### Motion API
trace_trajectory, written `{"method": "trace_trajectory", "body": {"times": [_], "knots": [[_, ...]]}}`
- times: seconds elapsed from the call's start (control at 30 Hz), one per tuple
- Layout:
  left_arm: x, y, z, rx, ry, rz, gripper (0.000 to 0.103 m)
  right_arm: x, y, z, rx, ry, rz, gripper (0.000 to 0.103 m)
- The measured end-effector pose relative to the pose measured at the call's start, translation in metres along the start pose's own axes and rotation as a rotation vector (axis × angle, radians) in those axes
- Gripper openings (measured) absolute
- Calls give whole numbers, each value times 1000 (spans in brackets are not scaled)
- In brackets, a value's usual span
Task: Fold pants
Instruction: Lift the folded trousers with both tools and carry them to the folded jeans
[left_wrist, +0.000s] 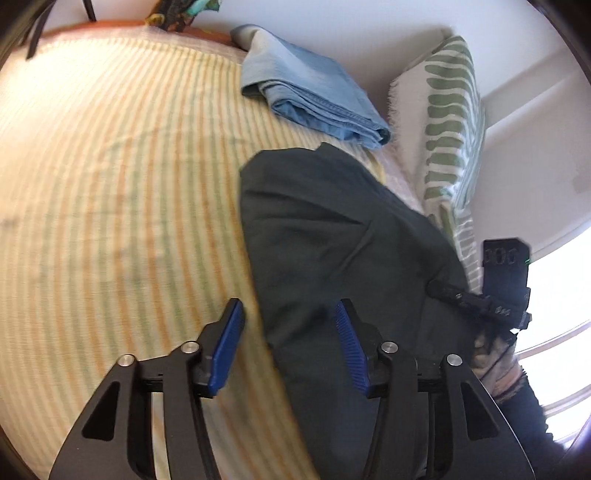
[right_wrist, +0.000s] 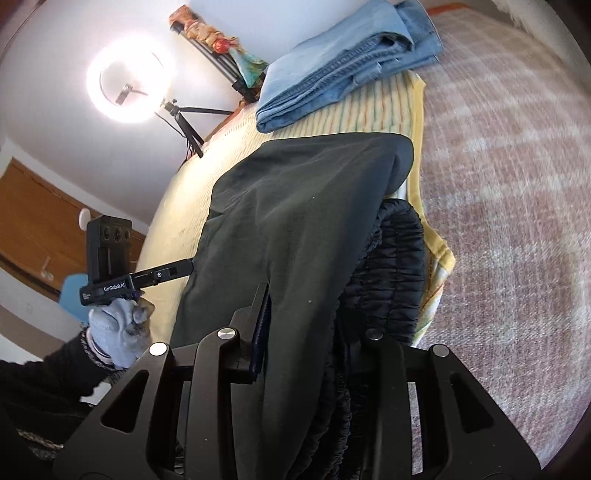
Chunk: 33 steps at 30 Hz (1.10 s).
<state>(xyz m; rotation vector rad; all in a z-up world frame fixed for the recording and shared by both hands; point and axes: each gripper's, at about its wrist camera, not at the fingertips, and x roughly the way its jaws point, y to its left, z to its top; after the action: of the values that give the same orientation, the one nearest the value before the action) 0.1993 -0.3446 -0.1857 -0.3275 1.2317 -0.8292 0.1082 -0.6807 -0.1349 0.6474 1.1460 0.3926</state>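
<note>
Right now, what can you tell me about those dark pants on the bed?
The dark pants look like thin, matte, near-black woven fabric with a gathered elastic waistband. They are folded over and lie on a yellow striped bedspread, just short of folded blue jeans. The right gripper is clamped on the fabric near the waistband. The left gripper stands open over one edge, its pads not pressing the cloth.

We see pants (left_wrist: 332, 229) on the bed (left_wrist: 110, 184), folded jeans (left_wrist: 314, 96) behind them, pillow (left_wrist: 450, 122) to their right, ring light (right_wrist: 127, 85) beyond the bed.
</note>
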Motion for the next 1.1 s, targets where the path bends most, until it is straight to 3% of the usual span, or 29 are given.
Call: {"method": "trace_trajectory", "body": {"times": [0.17,0.23,0.37,0.43,0.5,0.6,0.83,1.1], "knots": [[12,-15,0,45,87,-66,45,0,-2,0,1,4,7,32],[14,-15,0,71,100,-47,45,0,-2,0,-2,5,7,32],[19,-6,7,-14,50,-79,45,2,-9,2,22,8,26,34],[23,-11,8,0,20,-63,41,3,-13,2,48,6,36,34],[26,-17,7,33,10,-28,19,3,-11,2,50,4,24,34],[19,-16,7,29,-13,-32,10,-1,3,0,13,-5,-39,33],[-6,-34,8,113,-82,-47,6,-18,51,-1,-81,-48,-157,30],[-32,-48,18,137,-139,-112,6,-48,101,3,-179,-111,-229,30]]}}
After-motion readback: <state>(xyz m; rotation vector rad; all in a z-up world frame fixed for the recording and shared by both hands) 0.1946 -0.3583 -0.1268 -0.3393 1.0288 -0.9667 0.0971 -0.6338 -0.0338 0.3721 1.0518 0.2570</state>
